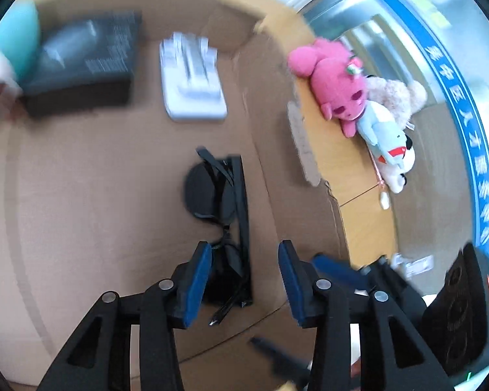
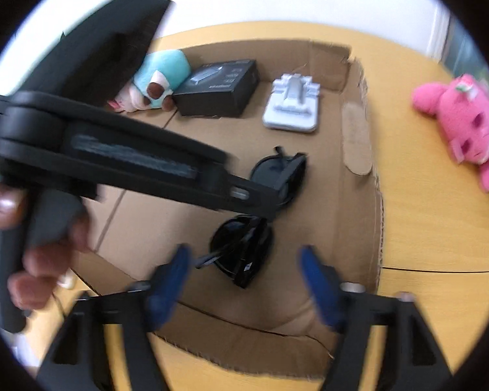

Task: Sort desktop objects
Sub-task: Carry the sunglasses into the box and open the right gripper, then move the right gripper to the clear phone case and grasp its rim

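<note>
Tools over boxed sunglasses

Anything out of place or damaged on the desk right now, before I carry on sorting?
Mostly tidy. The sunglasses lie folded inside the cardboard box, with both grippers open over them. The box's right wall has a torn, ragged edge. The pink plush lies outside the box.
</note>
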Demonstrator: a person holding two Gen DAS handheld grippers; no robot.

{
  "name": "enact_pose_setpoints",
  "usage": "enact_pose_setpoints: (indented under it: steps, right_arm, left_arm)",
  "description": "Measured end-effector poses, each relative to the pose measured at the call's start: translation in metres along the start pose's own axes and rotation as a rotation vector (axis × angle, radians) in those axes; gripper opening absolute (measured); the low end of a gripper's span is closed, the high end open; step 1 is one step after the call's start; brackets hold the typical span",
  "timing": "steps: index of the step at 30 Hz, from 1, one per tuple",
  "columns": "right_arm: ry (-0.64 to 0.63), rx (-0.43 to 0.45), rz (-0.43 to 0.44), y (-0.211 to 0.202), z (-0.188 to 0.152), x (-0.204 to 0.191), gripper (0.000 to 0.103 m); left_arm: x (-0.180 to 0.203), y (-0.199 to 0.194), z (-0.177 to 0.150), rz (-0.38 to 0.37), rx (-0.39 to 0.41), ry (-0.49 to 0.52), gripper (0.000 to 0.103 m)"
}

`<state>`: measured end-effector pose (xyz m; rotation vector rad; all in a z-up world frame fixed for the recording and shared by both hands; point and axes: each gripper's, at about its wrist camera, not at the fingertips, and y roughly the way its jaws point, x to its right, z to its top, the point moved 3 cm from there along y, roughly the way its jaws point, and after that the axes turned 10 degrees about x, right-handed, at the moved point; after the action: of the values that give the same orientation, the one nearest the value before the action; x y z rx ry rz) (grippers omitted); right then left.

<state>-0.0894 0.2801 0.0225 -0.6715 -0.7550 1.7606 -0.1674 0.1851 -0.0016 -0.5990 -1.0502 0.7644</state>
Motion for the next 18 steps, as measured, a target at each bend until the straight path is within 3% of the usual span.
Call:
enact_pose_setpoints:
  steps: [2, 4, 7, 10, 14, 18]
  right_arm:
    - [0.005, 0.046, -0.005, -0.012, -0.005, -0.003, 0.083]
    - [0.021, 0.088, -0.013, -0.024, -0.008, -0.002, 0.083]
    - [0.038, 0.154, -0.018, -0.044, -0.014, -0.006, 0.083]
    - [0.023, 0.200, -0.004, -0.057, -0.019, -0.014, 0.083]
    - [-0.040, 0.239, 0.054, -0.074, -0.028, -0.043, 0.083]
    - [-0.170, 0.237, 0.182, -0.091, -0.056, -0.098, 0.083]
  left_arm:
    - [0.002, -0.033, -0.004, 0.044, 0.094, 0.070, 0.045]
    - [0.001, -0.071, -0.010, 0.085, 0.208, 0.123, 0.056]
    - [-0.009, -0.124, -0.027, 0.147, 0.357, 0.181, 0.065]
    - [-0.033, -0.170, -0.051, 0.222, 0.468, 0.198, 0.068]
    - [-0.078, -0.214, -0.092, 0.336, 0.533, 0.165, 0.068]
    - [-0.121, -0.237, -0.141, 0.414, 0.516, 0.117, 0.068]
